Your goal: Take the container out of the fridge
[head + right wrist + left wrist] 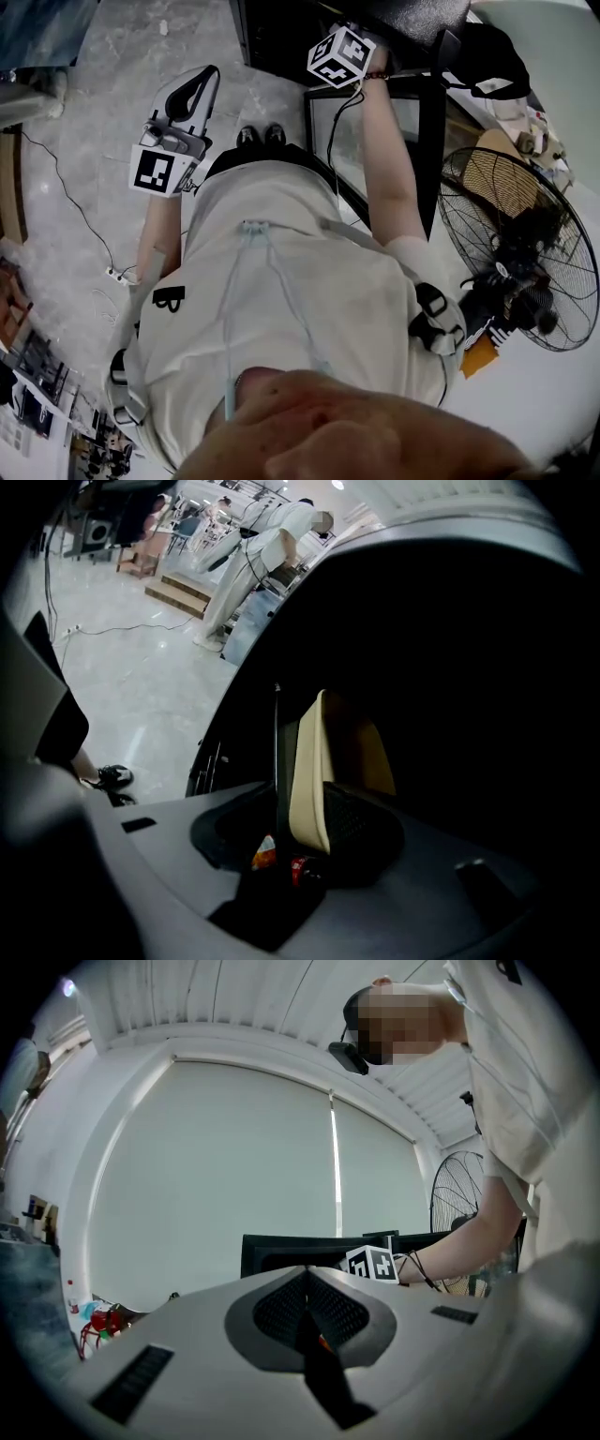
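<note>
In the right gripper view, a cream-coloured container (352, 747) stands on edge inside the dark fridge (450, 686). My right gripper (307, 761) is shut on its rim, one dark finger on the left and the meshed pad on the right. In the head view only that gripper's marker cube (340, 54) shows, at the mouth of the black fridge (281, 28); its jaws and the container are hidden there. My left gripper (178, 112) hangs beside my left hip, away from the fridge. It (305, 1283) points upward, shut with nothing in it.
The fridge's glass door (352, 141) stands swung open beside my right arm. A black standing fan (525, 253) is close on the right. A cable (75, 206) and power strip (120, 275) lie on the grey floor at the left.
</note>
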{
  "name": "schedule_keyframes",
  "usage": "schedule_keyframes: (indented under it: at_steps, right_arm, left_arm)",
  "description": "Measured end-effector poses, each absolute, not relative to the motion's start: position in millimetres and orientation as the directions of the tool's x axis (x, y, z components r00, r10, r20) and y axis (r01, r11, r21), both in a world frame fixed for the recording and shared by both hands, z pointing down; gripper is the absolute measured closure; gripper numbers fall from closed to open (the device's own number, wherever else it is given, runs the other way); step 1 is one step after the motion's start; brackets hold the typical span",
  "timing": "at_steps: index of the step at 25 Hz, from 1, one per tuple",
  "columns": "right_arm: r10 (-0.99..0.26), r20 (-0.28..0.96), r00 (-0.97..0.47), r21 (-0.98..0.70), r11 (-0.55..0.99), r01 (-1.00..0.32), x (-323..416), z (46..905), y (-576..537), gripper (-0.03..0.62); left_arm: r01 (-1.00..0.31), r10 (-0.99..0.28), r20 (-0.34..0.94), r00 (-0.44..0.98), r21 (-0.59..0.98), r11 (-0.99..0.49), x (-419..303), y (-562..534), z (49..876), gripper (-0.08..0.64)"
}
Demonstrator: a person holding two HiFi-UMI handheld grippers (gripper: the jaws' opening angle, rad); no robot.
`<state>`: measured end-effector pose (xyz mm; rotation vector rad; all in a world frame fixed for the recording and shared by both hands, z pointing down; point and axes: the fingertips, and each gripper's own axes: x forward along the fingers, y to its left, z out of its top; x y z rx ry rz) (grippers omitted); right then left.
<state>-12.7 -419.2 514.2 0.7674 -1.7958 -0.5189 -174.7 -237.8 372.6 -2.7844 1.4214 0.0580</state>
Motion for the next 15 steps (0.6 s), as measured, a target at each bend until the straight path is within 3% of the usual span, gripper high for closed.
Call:
schedule_keyframes:
  at_steps: [1,2,3,15]
  right_arm:
    - [-0.719,0.657,-0.227,0.677,0.695,-0.242,-13,513,-418,0.452]
    - [-0.726,0.649,-0.227,0.686,0.688,-0.236,-14,510,-417,0.544]
    - [-0.728,0.647,-0.229,0.690,0.686,-0.230,-14,508,-417,0.555]
    - [-0.696,0.689,-0.202,0.669,0.718,-0.194,-14,507,-396,0.558]
  left_arm:
    - [-0.810,-0.809,-0.040,0.586,0.005,-0.587,-175,-239,373,0.551]
    - [-0.809,-0.809,-0.039,0.587,0.006,-0.587,-175,-239,374,0.551]
    - [-0.809,-0.808,-0.039,0.588,0.007,-0.588,-175,-240,374,0.551]
    - [-0.793,-0.793,-0.045,0.607,0.024,-0.608,-172,-239,376,0.551]
